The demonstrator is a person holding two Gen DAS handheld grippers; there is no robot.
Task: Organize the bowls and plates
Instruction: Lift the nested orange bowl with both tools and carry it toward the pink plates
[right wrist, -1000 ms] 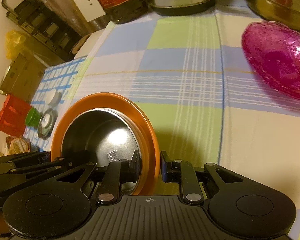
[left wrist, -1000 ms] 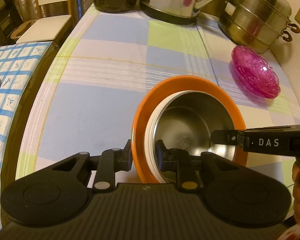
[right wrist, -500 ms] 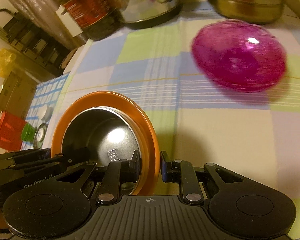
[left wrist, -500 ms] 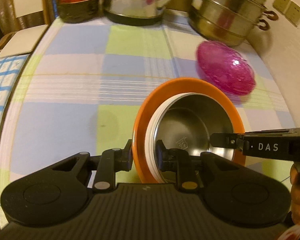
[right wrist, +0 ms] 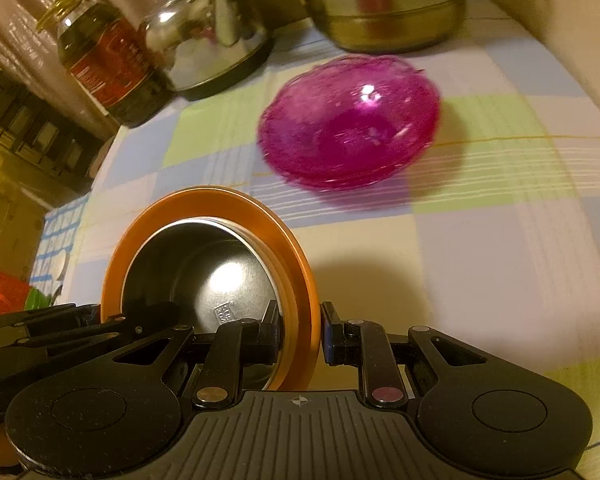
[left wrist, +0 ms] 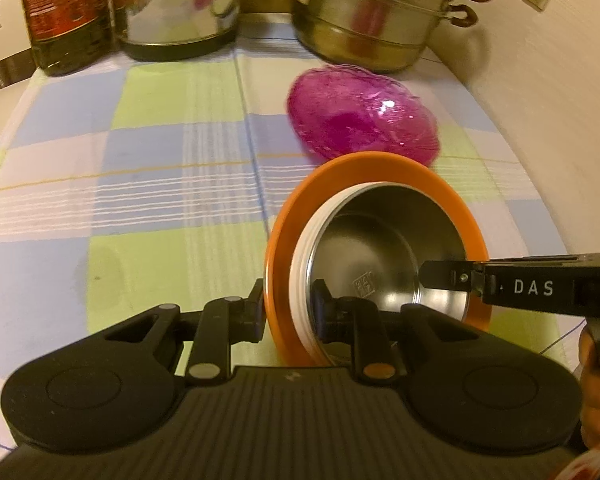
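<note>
1. Since a second ago, the pink bowl has drawn closer ahead of my fingers.
2. My left gripper is clamped on the orange plate stack's rim.
3. My right gripper pinches the opposite rim, steel bowl nested inside.

We see the pink glass bowl smeared by blur, and the steamer pot cut off at the top edge.

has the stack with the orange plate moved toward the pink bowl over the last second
Yes. The orange plate with the steel bowl in it now nearly reaches the pink bowl; earlier a wide strip of cloth separated them.
</note>
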